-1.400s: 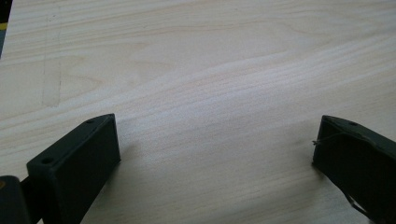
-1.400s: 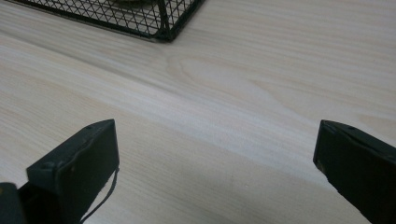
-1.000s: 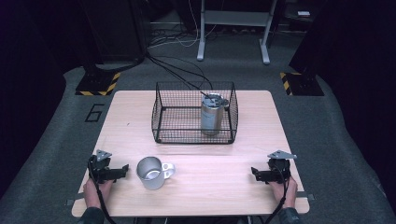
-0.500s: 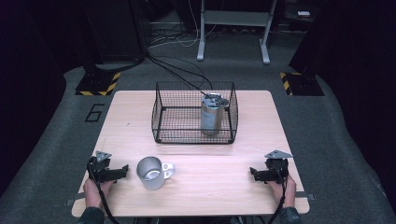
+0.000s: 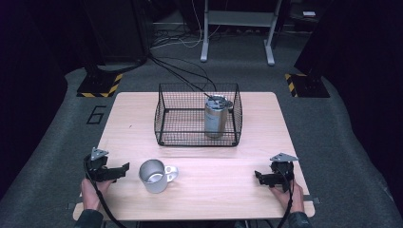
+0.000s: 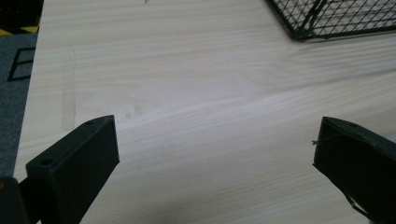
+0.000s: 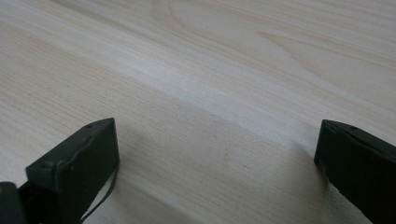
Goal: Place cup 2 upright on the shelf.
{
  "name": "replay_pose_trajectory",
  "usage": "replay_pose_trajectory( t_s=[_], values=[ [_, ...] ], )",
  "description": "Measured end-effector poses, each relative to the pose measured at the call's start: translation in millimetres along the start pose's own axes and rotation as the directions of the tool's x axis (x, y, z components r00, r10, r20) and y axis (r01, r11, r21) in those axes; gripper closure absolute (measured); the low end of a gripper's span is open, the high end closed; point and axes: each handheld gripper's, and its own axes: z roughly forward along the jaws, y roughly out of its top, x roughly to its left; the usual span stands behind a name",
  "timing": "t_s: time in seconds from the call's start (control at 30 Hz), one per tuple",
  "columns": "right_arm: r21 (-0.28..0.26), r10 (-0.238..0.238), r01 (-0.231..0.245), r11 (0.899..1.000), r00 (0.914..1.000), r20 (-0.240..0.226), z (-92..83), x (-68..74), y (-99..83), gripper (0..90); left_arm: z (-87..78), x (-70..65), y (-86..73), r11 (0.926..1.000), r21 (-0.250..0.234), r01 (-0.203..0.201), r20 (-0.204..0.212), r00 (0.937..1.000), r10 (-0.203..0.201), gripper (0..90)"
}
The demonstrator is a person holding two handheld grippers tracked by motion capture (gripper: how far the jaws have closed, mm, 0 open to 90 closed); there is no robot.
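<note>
A steel mug (image 5: 153, 176) with a handle on its right stands on the wooden table (image 5: 223, 185) near the front left. My left gripper (image 5: 124, 169) rests just left of the mug, open, with bare wood between its jaws (image 6: 215, 140). A black wire basket (image 5: 177, 119) sits at mid-table, and a metal canister (image 5: 216, 116) stands upright in its right part. My right gripper (image 5: 257, 176) lies near the front right edge, open over bare wood (image 7: 215, 135), apart from everything.
A corner of the wire basket (image 6: 336, 18) shows at the top right of the left gripper view. Grey floor with cables (image 5: 180, 71), a painted number six (image 5: 96, 114) and hazard-striped bases (image 5: 100, 85) lie beyond the table.
The right gripper has shifted slightly. The left gripper, mug, basket and canister have stayed put.
</note>
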Motion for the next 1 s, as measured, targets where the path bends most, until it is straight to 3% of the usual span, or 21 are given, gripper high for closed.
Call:
replay_pose_trajectory(
  t_s=[0.5, 0.8, 1.0],
  values=[
    [-0.006, -0.001, 0.001, 1.0, 1.0, -0.004, 0.1, -0.3, -0.3, 0.0, -41.4, -35.9, 31.6, 0.9956, -0.083, -0.043, 0.099, 0.9937, 0.052, 0.0],
    [-0.006, -0.001, 0.001, 1.0, 1.0, -0.004, 0.1, -0.3, -0.3, 0.0, -53.5, -66.9, 40.8, 0.9869, -0.124, -0.103, 0.168, 0.978, 0.123, 0.0],
    [-0.005, -0.001, 0.001, 1.0, 1.0, -0.004, 0.1, -0.3, -0.3, 0.0, -50.9, -80.5, 39.8, 0.9853, -0.115, -0.126, 0.202, 0.9682, 0.148, 0.0]
  ],
)
